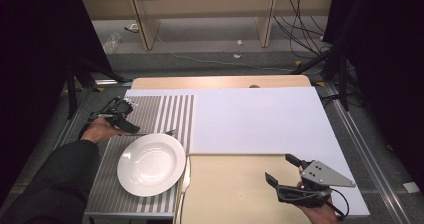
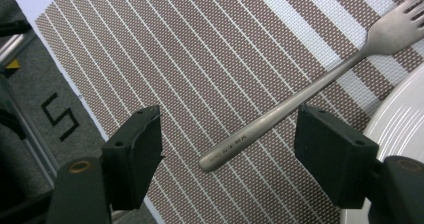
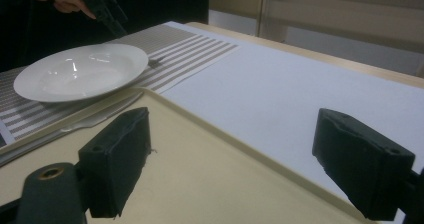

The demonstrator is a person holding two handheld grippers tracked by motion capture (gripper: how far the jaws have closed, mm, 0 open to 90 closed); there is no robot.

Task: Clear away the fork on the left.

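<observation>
The left gripper (image 2: 227, 149) hangs over the striped mat (image 2: 165, 64) near the table's left edge, its jaws spread wide with the fork's handle end lying between them. The pads are apart from the handle on both sides, so nothing is grasped. The fork (image 2: 310, 91) lies flat on the mat, tines pointing toward the mat's inner edge, handle toward the table's left edge. It rests just beside the far rim of the white plate (image 1: 151, 164), which sits on the near half of the same mat.

In the high view the left gripper (image 1: 131, 126) tilts down toward the fork (image 1: 159, 133).

A knife (image 1: 186, 176) lies along the mat's right edge, beside the tray (image 1: 230, 194).

The right gripper (image 1: 281, 170) hovers over the tray near the table's near right corner, jaws released and wide, holding nothing.
</observation>
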